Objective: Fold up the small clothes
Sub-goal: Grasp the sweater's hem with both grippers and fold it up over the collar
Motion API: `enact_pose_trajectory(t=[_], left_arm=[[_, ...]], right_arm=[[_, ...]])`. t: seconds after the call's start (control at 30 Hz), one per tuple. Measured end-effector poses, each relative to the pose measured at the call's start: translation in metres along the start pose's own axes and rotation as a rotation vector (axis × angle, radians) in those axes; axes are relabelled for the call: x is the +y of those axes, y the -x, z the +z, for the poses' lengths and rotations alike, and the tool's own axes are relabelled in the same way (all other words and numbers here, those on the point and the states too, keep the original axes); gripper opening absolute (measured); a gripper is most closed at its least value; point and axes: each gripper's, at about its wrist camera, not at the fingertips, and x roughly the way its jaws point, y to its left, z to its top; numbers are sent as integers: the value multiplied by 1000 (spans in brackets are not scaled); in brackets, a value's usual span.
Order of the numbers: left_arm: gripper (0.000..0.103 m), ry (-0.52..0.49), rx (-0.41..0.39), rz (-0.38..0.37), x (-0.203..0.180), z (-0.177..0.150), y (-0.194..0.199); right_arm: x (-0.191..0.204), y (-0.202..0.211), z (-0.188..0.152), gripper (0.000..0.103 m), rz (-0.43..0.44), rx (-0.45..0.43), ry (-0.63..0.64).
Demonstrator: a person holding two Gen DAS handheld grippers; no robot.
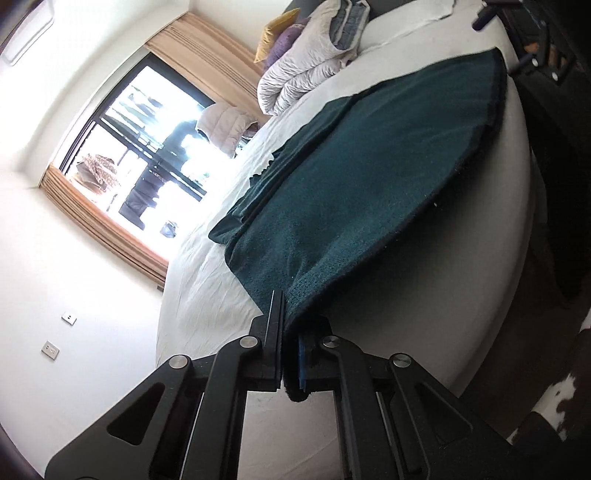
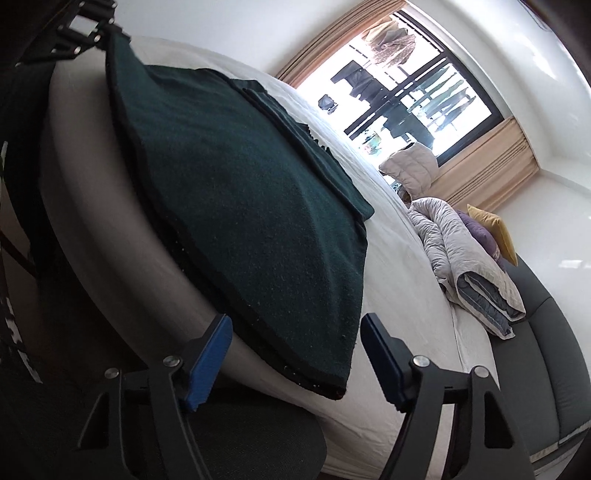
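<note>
A dark green knitted garment (image 1: 369, 184) lies spread flat on the white bed (image 1: 424, 314), its near edge along the mattress side. In the left wrist view my left gripper (image 1: 284, 306) is shut on one near corner of it, the cloth pinched between the pads and lifted a little. In the right wrist view the same garment (image 2: 240, 203) fills the middle, and my right gripper (image 2: 293, 319) stands open around its other near corner. The blue pads (image 2: 207, 362) are clear of the cloth. The left gripper (image 2: 79, 35) shows small at the garment's far corner.
A folded grey-white quilt (image 2: 476, 269) with purple and yellow pillows (image 2: 495, 232) lies at the head of the bed, beside a dark padded headboard (image 2: 546, 332). A bright window (image 1: 147, 147) with tan curtains is beyond. A dark chair seat (image 2: 258, 435) sits below the right gripper.
</note>
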Motion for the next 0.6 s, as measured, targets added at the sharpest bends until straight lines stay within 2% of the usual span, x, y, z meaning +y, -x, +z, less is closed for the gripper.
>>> enact_pose_trajectory(t=[0.3, 0.6], left_arm=[[5, 124, -26, 13, 36, 23, 13], [5, 171, -41, 30, 41, 18, 31]], right_arm=[[17, -14, 1, 63, -4, 34, 110], [21, -28, -1, 61, -37, 50, 158]])
